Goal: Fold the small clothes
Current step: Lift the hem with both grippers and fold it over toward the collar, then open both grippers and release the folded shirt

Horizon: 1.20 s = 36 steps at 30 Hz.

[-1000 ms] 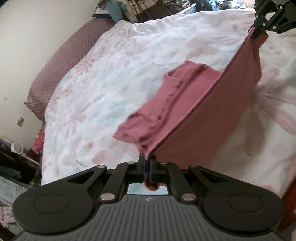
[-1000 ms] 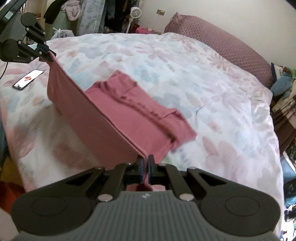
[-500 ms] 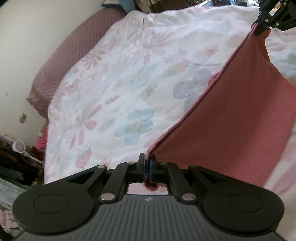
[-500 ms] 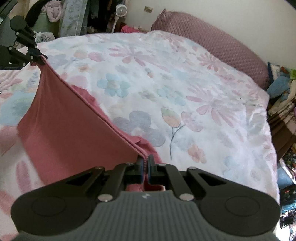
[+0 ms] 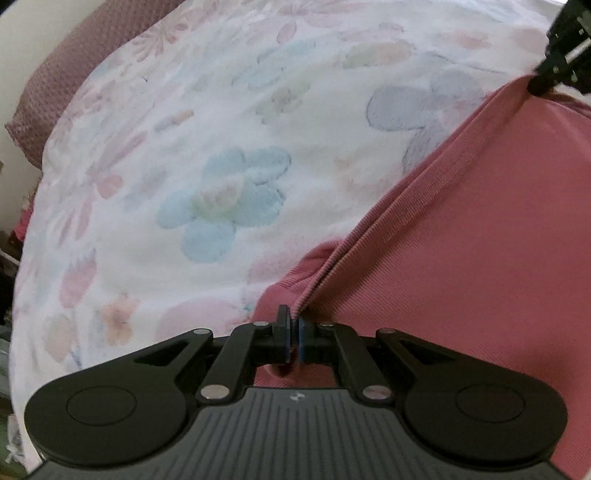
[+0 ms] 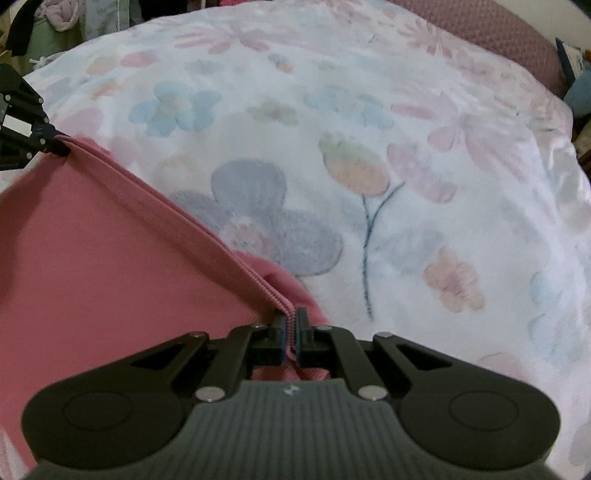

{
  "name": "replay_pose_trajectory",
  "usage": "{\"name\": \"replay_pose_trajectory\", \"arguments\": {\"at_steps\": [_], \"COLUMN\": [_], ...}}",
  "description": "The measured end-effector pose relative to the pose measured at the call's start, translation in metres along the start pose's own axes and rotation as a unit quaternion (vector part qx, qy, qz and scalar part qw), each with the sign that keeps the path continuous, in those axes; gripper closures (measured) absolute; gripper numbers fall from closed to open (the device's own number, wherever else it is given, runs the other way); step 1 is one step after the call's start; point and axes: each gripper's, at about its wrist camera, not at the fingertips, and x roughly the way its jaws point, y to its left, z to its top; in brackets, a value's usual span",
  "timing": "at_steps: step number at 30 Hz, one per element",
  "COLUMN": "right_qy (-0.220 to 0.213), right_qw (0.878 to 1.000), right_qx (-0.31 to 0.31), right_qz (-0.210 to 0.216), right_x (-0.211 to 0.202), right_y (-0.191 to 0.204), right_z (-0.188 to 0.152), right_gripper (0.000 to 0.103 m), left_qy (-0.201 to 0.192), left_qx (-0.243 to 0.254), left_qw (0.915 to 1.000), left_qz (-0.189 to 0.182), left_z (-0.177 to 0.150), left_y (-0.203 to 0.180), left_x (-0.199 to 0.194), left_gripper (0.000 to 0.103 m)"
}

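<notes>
A pink ribbed garment hangs stretched between my two grippers, low over the flowered bedspread. My left gripper is shut on one corner of its hem. My right gripper is shut on the other corner of the garment. The taut hem runs straight from one gripper to the other. In the left wrist view the right gripper shows at the top right. In the right wrist view the left gripper shows at the left edge. The garment's lower part is hidden behind the hanging cloth.
A mauve quilted pillow lies along the head of the bed. Clutter and clothes stand past the bed's far corner. The bed's edge drops off at the right in the right wrist view.
Both grippers have moved forward and down towards the bedspread with the garment. The folded-under lower part and sleeve seen one second ago are now out of sight behind the hanging cloth.
</notes>
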Motion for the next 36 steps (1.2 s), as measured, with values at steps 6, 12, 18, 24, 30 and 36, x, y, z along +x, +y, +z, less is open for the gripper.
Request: {"name": "replay_pose_trajectory", "arguments": {"at_steps": [6,12,18,24,30,36], "right_qy": [-0.012,-0.043,-0.05,-0.056,-0.043,-0.025], "right_qw": [0.999,0.995,0.989,0.983,0.977,0.969], "right_qx": [0.023,0.078,0.136,0.165,0.201,0.243], "right_qz": [-0.023,-0.044,-0.007,0.051,0.05,0.042], "right_x": [0.012,-0.026,-0.08,-0.115,-0.114,-0.092], "right_y": [0.0,-0.006,0.014,0.065,0.109,0.113], "right_z": [-0.01,-0.017,-0.043,-0.092,-0.147,-0.189], "right_gripper": [0.078,0.077,0.067,0.074,0.084,0.086], "left_qy": [-0.013,-0.027,-0.052,-0.062,-0.041,-0.005], "left_qx": [-0.056,-0.112,-0.206,-0.245,-0.25,-0.261], "left_qw": [0.9983,0.9926,0.9769,0.9645,0.964,0.9638], "left_qz": [0.014,0.037,-0.022,-0.077,-0.08,-0.056], "left_z": [-0.007,-0.02,-0.051,-0.093,-0.128,-0.141], "left_y": [0.013,0.026,0.027,-0.016,-0.063,-0.07], "left_x": [0.002,-0.043,-0.097,-0.125,-0.115,-0.095], "left_gripper": [0.069,0.066,0.058,0.061,0.075,0.078]}}
